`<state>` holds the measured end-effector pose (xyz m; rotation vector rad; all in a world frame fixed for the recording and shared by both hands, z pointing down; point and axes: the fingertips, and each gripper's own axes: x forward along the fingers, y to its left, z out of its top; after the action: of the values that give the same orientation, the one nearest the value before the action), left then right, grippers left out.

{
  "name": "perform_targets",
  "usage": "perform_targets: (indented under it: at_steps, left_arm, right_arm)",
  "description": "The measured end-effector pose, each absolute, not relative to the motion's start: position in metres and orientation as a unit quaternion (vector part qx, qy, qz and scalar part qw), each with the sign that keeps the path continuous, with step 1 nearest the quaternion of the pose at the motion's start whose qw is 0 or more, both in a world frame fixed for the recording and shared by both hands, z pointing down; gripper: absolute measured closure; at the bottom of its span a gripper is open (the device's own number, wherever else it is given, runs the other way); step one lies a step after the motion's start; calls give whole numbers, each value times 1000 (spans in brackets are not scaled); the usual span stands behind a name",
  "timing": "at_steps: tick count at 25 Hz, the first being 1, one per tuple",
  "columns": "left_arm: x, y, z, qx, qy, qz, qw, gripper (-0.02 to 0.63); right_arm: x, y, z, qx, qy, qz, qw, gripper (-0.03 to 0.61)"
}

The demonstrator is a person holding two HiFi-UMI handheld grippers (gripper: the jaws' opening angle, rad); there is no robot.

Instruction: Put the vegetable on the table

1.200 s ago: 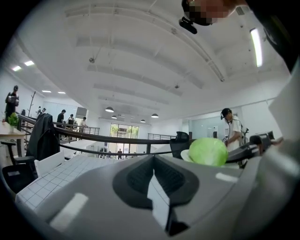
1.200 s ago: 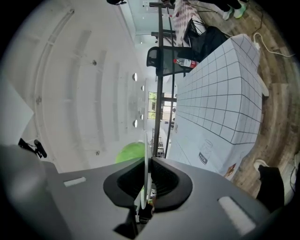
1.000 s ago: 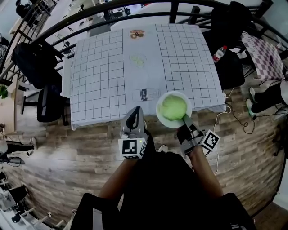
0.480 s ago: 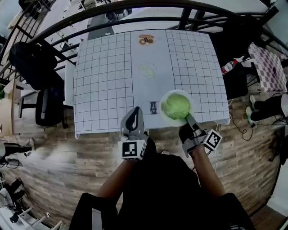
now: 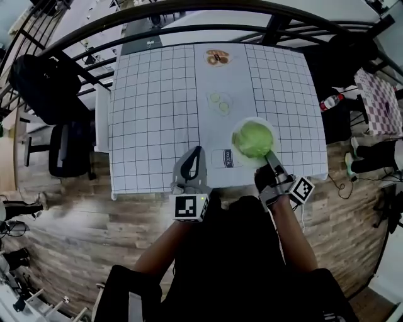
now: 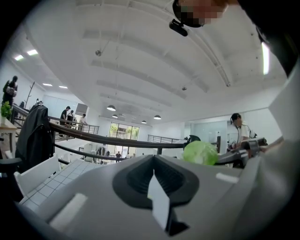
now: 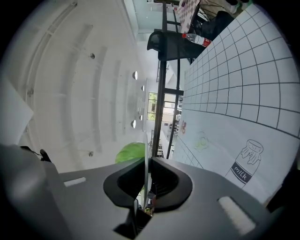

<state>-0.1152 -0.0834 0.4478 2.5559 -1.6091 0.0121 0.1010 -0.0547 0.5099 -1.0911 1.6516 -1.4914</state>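
A green cabbage (image 5: 254,138) lies on a white plate (image 5: 237,139). My right gripper (image 5: 272,157) is shut on the plate's near rim and holds it over the front right part of the grid-cloth table (image 5: 151,113). In the right gripper view the plate's rim (image 7: 146,171) runs edge-on between the jaws, with the cabbage (image 7: 129,153) behind it. My left gripper (image 5: 194,156) is shut with nothing in it, at the table's front edge, left of the plate. In the left gripper view the cabbage (image 6: 200,152) shows to the right beyond the shut gripper (image 6: 154,180).
The cloth's middle strip carries printed pictures: a milk bottle (image 5: 221,158) beside the plate, slices (image 5: 220,102) and one more (image 5: 218,58) at the far end. A black chair (image 5: 69,148) stands left, and a railing (image 5: 189,12) runs behind. A bottle (image 5: 330,102) lies at the right.
The person has stepped closer to the table. The right gripper has carried the plate with the cabbage farther in over the cloth, past the milk picture. The left gripper stays shut.
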Motion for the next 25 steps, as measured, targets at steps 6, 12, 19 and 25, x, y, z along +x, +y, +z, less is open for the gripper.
perform_targets:
  at_steps: [6,12,19,25]
  left_arm:
    - [-131,-94,449,830,-555,9,53,606]
    - [-131,-109,460,814,-578,25,57,606]
    - [-125,-134,460,804,-592,32,51,606]
    - [-109,-153,463,807,-586,39,61,606]
  right_arm:
    - [87,-79,516,-410,645,-560,321,555]
    - [77,-110,543,-385,676,-552,299,556]
    - [76,-134,587,-365,684,-578,255,555]
    - [90,-150,621,-363,689,-584,230,555]
